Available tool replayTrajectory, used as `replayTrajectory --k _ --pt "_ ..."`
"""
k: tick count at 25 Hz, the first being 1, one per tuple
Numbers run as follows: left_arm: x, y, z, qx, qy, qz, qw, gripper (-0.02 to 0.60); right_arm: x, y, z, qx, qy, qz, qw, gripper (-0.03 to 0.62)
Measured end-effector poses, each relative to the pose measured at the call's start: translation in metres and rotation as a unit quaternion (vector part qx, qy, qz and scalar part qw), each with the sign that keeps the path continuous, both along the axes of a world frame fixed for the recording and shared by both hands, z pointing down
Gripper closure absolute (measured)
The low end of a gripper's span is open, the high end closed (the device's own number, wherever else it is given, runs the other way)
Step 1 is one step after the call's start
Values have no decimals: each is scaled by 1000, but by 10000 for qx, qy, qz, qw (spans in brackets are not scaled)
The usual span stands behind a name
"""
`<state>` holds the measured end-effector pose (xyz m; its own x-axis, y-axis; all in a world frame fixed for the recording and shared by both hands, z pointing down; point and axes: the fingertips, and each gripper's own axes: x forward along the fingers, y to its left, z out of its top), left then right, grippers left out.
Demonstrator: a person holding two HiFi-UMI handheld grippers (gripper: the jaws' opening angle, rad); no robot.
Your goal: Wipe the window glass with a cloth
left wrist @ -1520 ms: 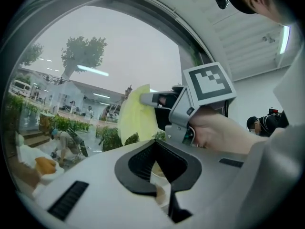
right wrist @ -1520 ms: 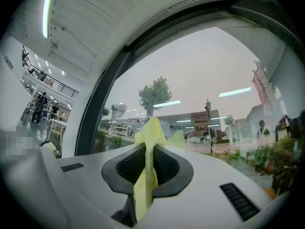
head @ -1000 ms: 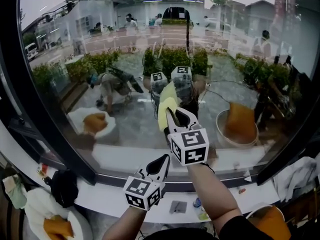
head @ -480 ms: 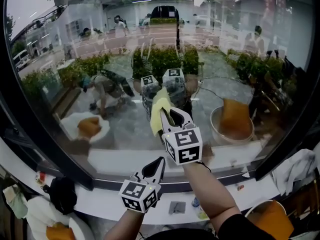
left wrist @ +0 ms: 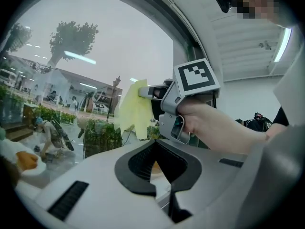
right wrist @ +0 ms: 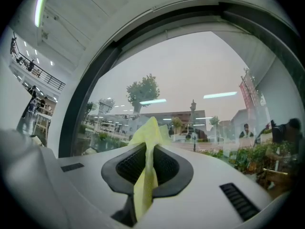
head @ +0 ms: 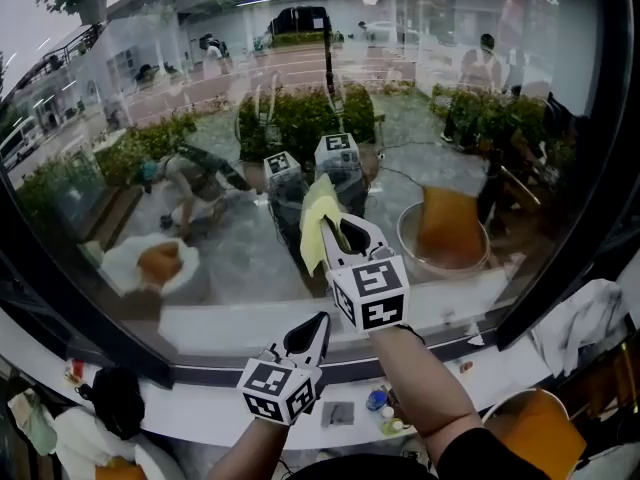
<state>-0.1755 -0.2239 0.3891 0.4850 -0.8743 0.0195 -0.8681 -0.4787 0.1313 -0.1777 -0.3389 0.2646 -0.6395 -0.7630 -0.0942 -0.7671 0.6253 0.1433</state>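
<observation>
The window glass [head: 200, 118] is the largest thing here. It fills the upper and middle part of the head view and carries many reflections of the room and the street. Under it, along the lower edge of the frame, runs a white sill [head: 190, 413] with a few small items that I cannot identify.

The right gripper [head: 340, 226] is raised in the centre of the head view, pointing at the glass. Its jaws are closed on the yellow cloth [head: 316, 218], and the right gripper view shows the cloth pinched between them and standing out past the tips. The cloth is at the centre of the pane, very near the glass, but I cannot tell if it really touches.

The left gripper [head: 312, 333] is lower, at the bottom centre of the frame, just above the sill. Its jaws are together with nothing between them.

I judge that the wiping step is in hand, with much of the pane not yet covered. The next move calls for pressing the cloth flat on the glass and sweeping it sideways, while the grip stays firm so the cloth does not slip out.
</observation>
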Motion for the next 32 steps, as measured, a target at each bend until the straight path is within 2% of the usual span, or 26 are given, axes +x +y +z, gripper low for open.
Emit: replayTrajectory --k 7,13,23,25,29,32 --pt "77 -15 2 -84 -53 283 9996 574 88 -18 2 -48 -6 258 9997 542" --pt "188 -45 3 -128 -110 475 9987 574 214 -53 7 -118 -51 510 9986 542" --pt "205 -32 -2 -175 -229 748 9968 574 262 -46 2 -132 -184 980 9949 542" --pt "226 -35 -2 -196 -275 795 9963 574 293 -52 4 -175 -255 1096 9935 542" --pt "296 -52 5 -238 -367 906 9949 574 383 -76 17 -286 -366 1341 9899 542" --pt "331 -56 8 -255 -425 985 9939 574 435 -84 25 -371 -427 1559 9861 542"
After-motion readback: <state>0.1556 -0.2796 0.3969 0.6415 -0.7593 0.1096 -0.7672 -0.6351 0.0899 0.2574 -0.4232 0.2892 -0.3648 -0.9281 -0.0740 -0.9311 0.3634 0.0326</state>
